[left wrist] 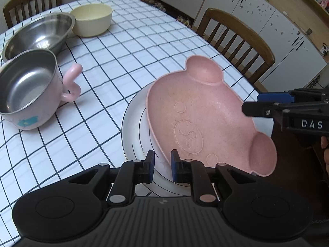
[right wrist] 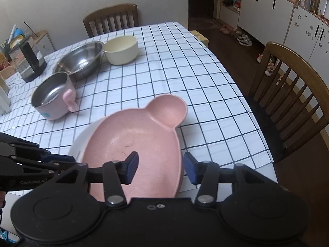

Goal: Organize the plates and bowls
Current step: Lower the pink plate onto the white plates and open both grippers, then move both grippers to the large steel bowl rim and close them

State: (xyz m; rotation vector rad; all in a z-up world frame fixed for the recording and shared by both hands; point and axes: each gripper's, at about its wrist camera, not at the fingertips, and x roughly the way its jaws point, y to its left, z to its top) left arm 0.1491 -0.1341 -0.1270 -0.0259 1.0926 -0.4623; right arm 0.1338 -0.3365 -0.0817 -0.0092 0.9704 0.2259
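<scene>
A pink bear-shaped plate [left wrist: 205,111] [right wrist: 133,144] lies on a white plate [left wrist: 133,123] [right wrist: 86,138] near the table's front edge. My left gripper [left wrist: 162,164] [right wrist: 61,157] straddles the pink plate's near-left rim with narrow jaws. A strip of white plate shows between its left pad and the rim. My right gripper [right wrist: 160,166] [left wrist: 251,103] stands open over the pink plate's right rim, one finger inside the dish and one outside, neither touching it. A pink steel-lined mug [left wrist: 26,90] [right wrist: 51,96], a steel bowl [left wrist: 39,35] [right wrist: 80,59] and a cream bowl [left wrist: 92,19] [right wrist: 121,49] stand at the far left.
The checked tablecloth [left wrist: 127,47] [right wrist: 185,72] covers the table, whose right edge drops off close to the plates. Wooden chairs [left wrist: 236,37] [right wrist: 292,94] stand at the right and the far end. A dark holder [right wrist: 30,61] sits at the far left.
</scene>
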